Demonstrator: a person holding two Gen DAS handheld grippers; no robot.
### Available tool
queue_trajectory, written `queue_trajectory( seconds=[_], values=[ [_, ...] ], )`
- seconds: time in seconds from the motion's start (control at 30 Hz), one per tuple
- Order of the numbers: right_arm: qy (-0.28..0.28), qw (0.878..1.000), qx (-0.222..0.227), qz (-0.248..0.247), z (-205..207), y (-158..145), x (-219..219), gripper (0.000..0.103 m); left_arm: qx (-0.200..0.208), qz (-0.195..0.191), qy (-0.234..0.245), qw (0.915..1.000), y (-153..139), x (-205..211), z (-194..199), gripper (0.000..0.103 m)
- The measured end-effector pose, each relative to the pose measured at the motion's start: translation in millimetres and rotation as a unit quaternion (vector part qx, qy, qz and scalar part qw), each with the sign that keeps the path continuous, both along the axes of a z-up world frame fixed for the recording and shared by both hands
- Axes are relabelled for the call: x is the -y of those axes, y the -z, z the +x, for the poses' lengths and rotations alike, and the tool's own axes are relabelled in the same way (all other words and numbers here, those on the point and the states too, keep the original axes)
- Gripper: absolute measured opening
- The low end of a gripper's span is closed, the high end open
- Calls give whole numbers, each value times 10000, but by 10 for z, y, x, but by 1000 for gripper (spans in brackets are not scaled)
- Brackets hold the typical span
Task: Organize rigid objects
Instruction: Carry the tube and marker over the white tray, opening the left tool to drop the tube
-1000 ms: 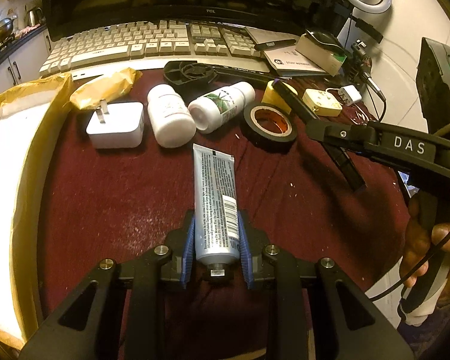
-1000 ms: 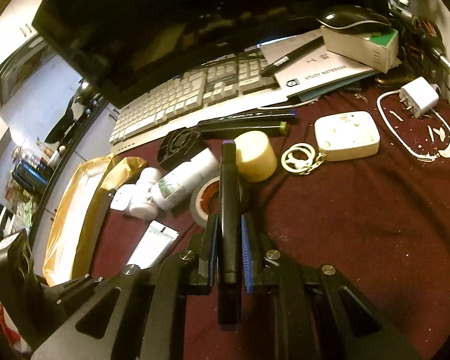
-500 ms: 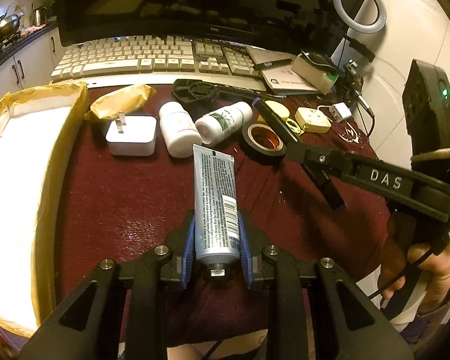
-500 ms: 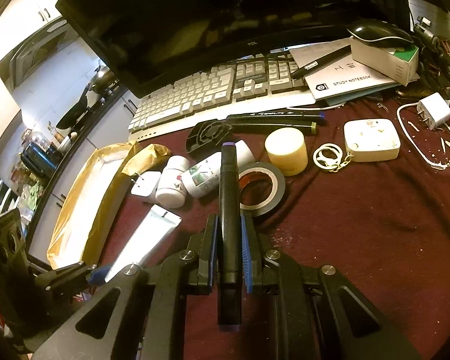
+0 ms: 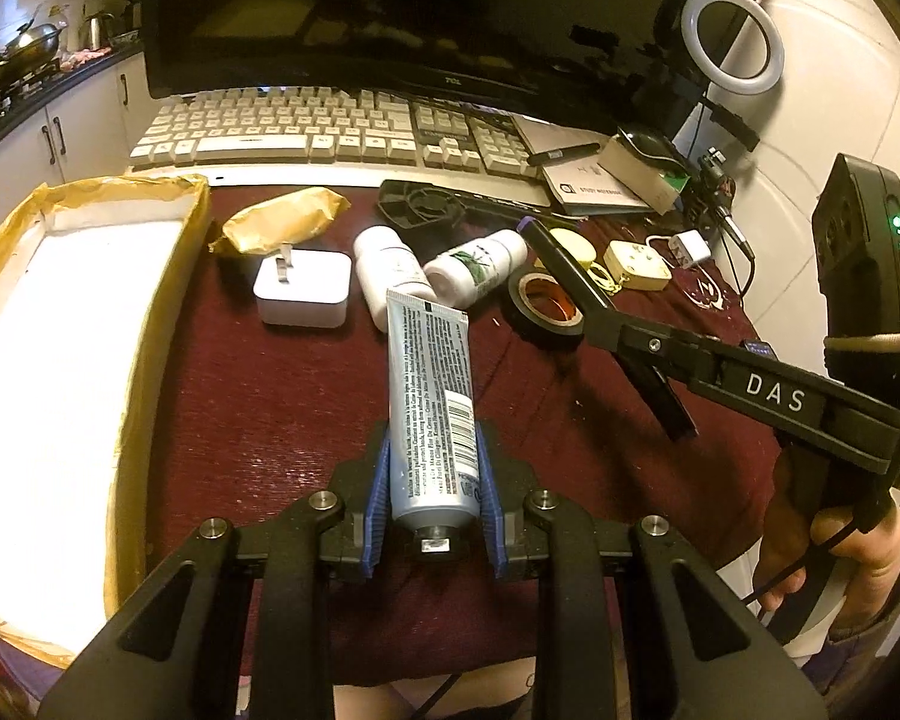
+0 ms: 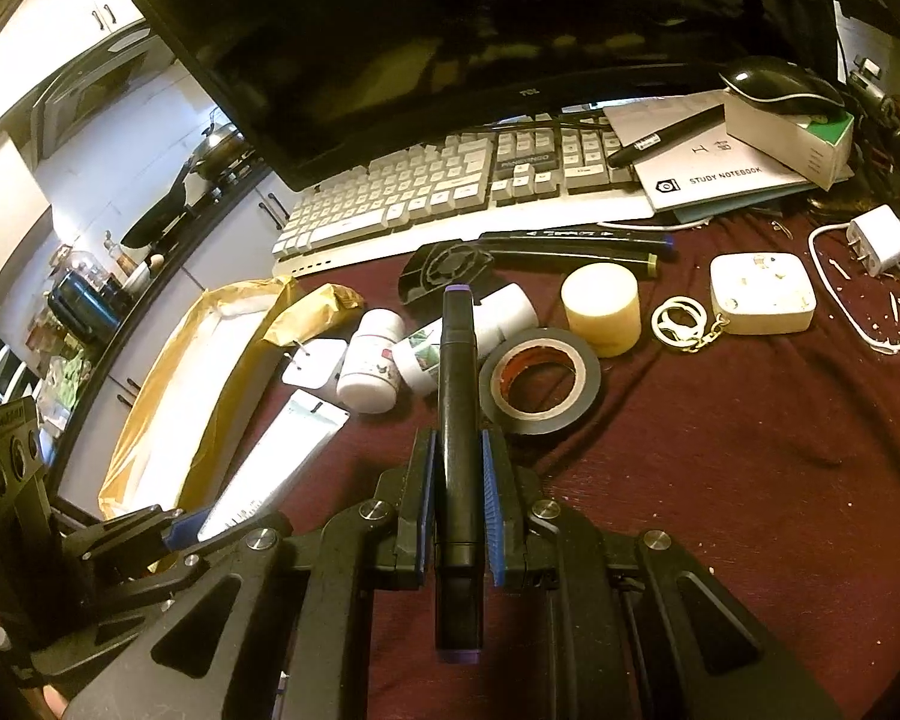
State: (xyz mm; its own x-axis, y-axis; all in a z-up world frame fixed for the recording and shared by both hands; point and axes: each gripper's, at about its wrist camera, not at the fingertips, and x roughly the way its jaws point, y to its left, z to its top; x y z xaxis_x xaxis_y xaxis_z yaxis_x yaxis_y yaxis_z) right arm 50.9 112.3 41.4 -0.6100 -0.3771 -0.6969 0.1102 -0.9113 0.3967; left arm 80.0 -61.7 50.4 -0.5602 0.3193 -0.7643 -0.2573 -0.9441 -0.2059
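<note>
Over maroon cloth (image 5: 282, 396), jaws clamp tube (image 5: 431, 396), marker (image 6: 459, 420).

Dark TCL monitor (image 5: 426, 12) looms behind a white keyboard (image 5: 330, 132); ring light (image 5: 732, 42) glows at right

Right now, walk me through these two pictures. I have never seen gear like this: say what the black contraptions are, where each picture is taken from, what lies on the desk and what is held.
No robot here: a person holds a hand-squeezed gripper in each hand, with a camera on each looking along its jaws.

One picture is from the left gripper. Its jaws are shut on a tube. The right gripper appears at its right edge, with the hand on the handle.

The other is from the right gripper, shut on a black marker.

On the dark red cloth lie two white bottles, a tape roll, a white plug and a yellowish cylinder. A paper-lined tray sits at the left, a keyboard behind.
</note>
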Motion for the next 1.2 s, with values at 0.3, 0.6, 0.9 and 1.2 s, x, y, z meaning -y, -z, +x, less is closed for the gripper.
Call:
queue_trajectory(
  seconds=[0.3,0.6,0.9,1.2],
  values=[
    [-197,9998,-73,14,-9,-59,168,13,-77,0,-318,9995,-56,250,10,23],
    [-491,9987,-133,18,-58,-99,411,13,-217,27,-850,9961,-158,672,31,23],
    [-839,9964,-115,70,-82,-96,701,13,-265,52,-1402,9898,-186,1135,83,23],
    [-1185,9928,-153,95,-122,-133,1019,13,9,38,-1664,9860,20,1456,237,23]
  ],
)
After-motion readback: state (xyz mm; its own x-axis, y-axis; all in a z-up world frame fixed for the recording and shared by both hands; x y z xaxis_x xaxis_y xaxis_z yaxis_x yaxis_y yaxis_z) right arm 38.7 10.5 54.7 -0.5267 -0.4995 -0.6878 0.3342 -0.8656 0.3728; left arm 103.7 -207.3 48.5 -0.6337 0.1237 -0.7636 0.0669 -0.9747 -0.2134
